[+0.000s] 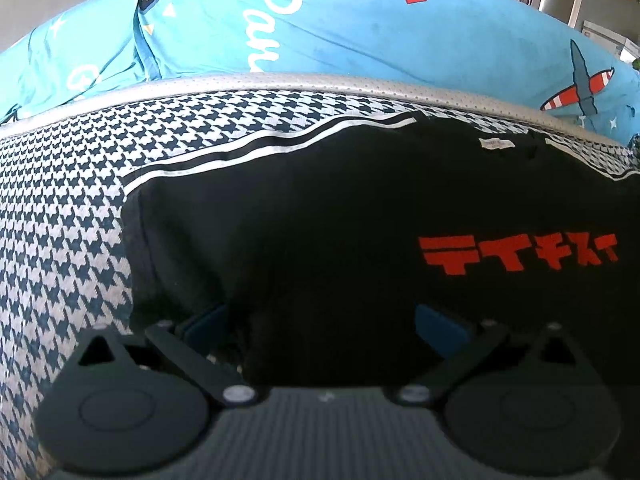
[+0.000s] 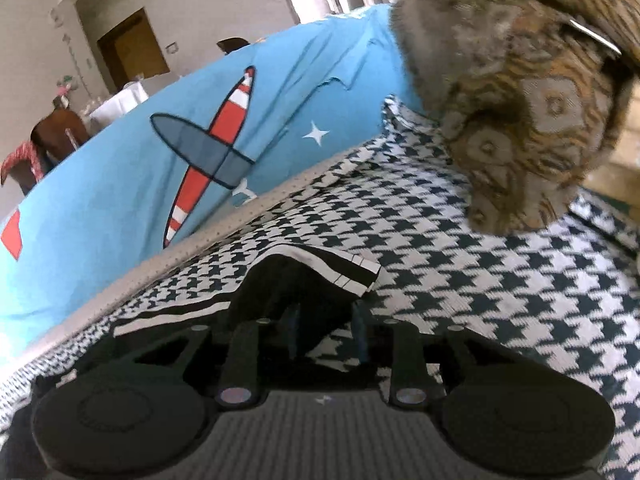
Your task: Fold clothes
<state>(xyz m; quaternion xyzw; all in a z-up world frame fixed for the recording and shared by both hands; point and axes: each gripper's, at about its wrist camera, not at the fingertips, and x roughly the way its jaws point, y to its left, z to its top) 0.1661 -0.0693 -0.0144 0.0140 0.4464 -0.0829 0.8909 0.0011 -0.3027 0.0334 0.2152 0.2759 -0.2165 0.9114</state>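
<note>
A black T-shirt (image 1: 320, 208) with red lettering (image 1: 516, 256) and white-striped sleeve trim lies flat on a houndstooth cloth (image 1: 60, 240). My left gripper (image 1: 322, 326) stands wide open over the shirt's near edge. A bulge of black fabric sits between its blue pads (image 1: 440, 328). In the right wrist view, the striped sleeve end (image 2: 320, 272) rises in a small tent. My right gripper (image 2: 326, 332) is at that sleeve's edge, its fingers (image 2: 292, 332) narrowed but still apart. Houndstooth cloth (image 2: 480, 280) shows between them.
A blue sheet with an aeroplane print (image 2: 208, 152) lies beyond a grey perforated edge (image 1: 360, 84). A brown patterned cushion (image 2: 520, 100) sits on the houndstooth cloth at the far right. Room furniture stands in the background.
</note>
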